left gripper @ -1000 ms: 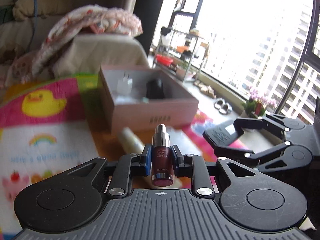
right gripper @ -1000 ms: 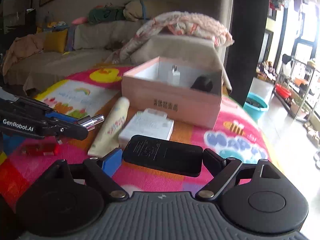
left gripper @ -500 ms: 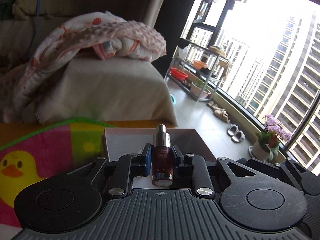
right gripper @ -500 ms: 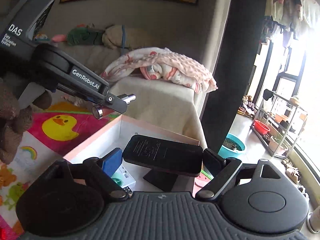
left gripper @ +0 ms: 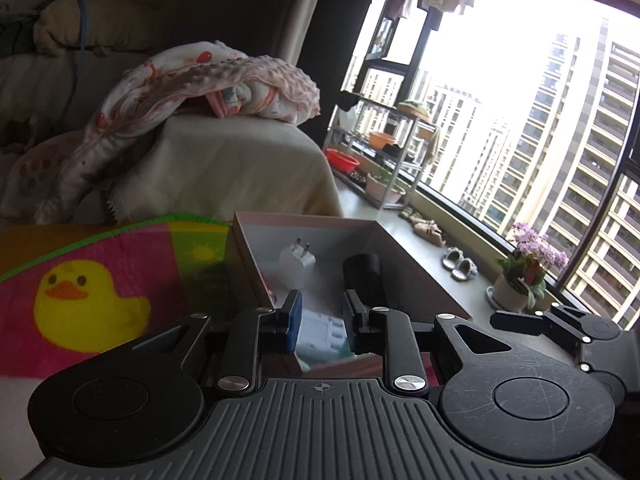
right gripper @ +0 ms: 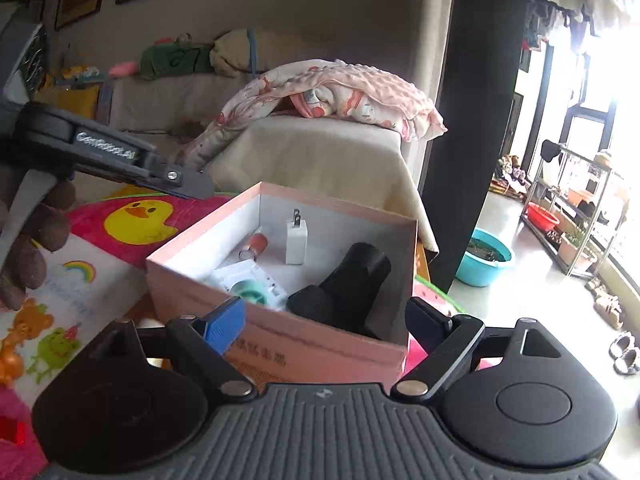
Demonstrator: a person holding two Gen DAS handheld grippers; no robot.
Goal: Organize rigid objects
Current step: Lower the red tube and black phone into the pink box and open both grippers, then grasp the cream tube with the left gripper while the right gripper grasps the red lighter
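The pink box (right gripper: 280, 344) sits on the counter's far edge, holding a black device (right gripper: 352, 280), white charger (right gripper: 297, 240) and red bottle (right gripper: 256, 245). Both claws, left (left gripper: 320, 316) and right (right gripper: 324, 320), gape, released and empty.

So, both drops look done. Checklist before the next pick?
1. Left tongs empty: ok, open, nothing between the fingers.
2. Right tongs empty: ok, wide open.
3. Serum bottle in the pink box: ok, lying by the white charger.
4. Black object settled: cannot tell, it leans near the box's right wall.
5. Left tongs clear of the box rim: cannot tell, they hang over the near edge.
6. Next item on the mat: cannot tell, the box hides that area.
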